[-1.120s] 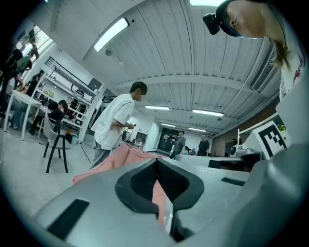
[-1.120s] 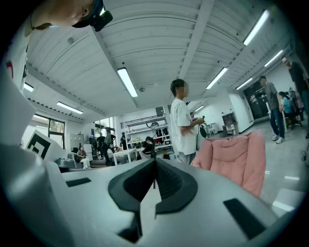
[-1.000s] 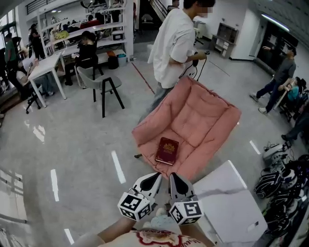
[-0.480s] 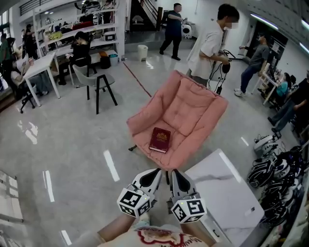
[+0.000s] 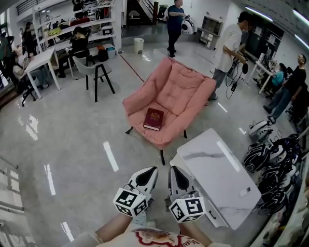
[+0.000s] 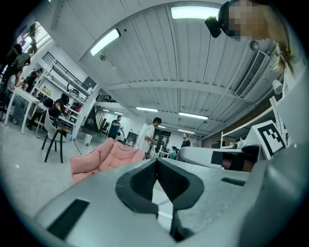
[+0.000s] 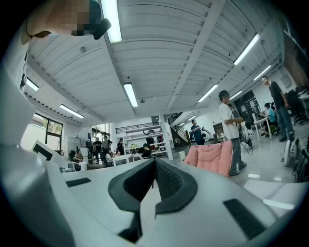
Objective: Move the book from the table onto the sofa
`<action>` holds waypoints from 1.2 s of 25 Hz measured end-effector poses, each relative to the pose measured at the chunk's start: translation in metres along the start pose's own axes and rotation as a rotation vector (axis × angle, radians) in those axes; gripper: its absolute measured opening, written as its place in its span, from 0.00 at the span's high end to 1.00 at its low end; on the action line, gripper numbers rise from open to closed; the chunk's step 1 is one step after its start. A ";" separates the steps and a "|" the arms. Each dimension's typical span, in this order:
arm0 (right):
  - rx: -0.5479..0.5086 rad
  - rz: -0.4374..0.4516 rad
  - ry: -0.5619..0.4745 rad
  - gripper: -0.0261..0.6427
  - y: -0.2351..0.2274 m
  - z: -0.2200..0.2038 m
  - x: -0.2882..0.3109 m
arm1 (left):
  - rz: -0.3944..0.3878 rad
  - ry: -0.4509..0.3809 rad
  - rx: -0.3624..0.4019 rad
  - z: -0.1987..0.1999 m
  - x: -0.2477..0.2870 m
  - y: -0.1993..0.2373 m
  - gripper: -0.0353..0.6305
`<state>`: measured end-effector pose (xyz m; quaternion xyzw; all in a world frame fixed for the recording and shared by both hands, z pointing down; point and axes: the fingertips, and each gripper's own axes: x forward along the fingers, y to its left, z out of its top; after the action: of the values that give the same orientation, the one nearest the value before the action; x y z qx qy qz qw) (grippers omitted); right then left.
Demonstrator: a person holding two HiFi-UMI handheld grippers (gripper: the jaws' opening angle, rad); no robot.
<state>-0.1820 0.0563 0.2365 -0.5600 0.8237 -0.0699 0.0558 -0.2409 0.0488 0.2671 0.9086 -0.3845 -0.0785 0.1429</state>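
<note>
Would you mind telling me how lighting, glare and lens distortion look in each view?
Head view: fisheye bends the room's edges; white glare streaks lie on the glossy floor; the book on the sofa is sharp. Left gripper view: dark round vignette, bright ceiling lamp, the shut left tool soft up close. Right gripper view: likewise, right tool looming.

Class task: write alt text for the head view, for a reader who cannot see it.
A dark red book lies on the seat of a pink sofa. In the foreground the left gripper and right gripper, both shut and empty, are side by side next to a white table.
</note>
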 end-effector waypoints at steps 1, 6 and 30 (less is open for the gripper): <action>0.000 -0.001 0.004 0.96 0.004 -0.001 -0.013 | 0.002 0.003 -0.002 -0.003 -0.008 -0.009 0.94; -0.003 -0.019 0.003 0.96 0.020 -0.001 -0.056 | -0.026 -0.002 0.005 -0.002 -0.037 -0.044 0.94; -0.013 0.001 0.010 0.96 0.072 -0.004 -0.042 | -0.047 -0.021 0.033 0.020 -0.074 -0.024 0.94</action>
<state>-0.2335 0.1220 0.2284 -0.5594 0.8247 -0.0674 0.0481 -0.2809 0.1145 0.2428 0.9187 -0.3658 -0.0850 0.1222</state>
